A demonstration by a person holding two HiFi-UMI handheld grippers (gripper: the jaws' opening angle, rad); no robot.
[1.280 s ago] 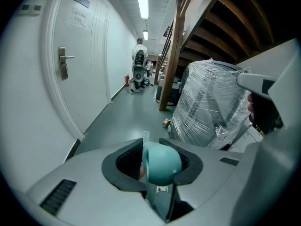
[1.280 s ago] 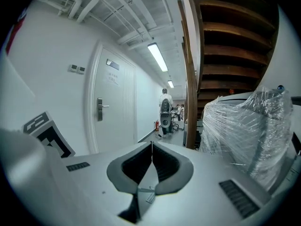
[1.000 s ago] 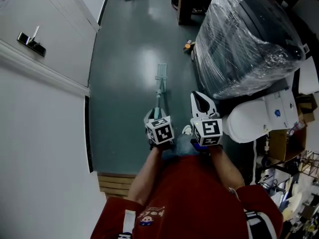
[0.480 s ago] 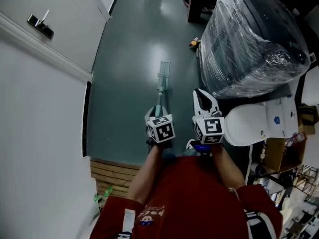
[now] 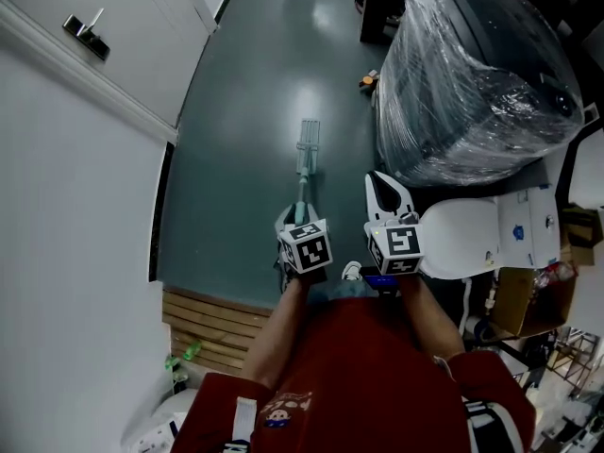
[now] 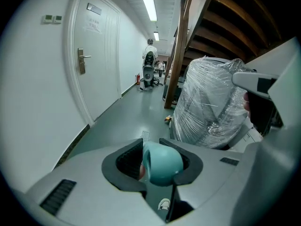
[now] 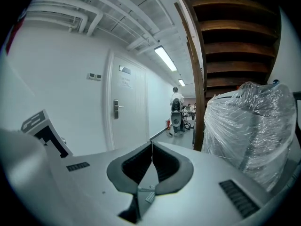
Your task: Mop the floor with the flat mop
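Left hand-held gripper (image 6: 162, 163): jaws clamped on teal handle of flat mop (image 5: 304, 173).
Right hand-held gripper (image 7: 151, 145): jaws together, nothing between; just beside left one.
Mop head (image 5: 308, 140): flat on grey-green floor (image 5: 245, 111), ahead of person.
Plastic-wrapped load (image 5: 481, 74): right of mop.
White door (image 6: 96, 65): left wall.

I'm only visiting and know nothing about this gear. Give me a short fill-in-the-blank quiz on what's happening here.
1. The left gripper is shut on the teal handle of the ____.
2. The right gripper is shut and holds ____.
3. The mop head lies flat on the ____.

Missing words: mop; nothing; floor.
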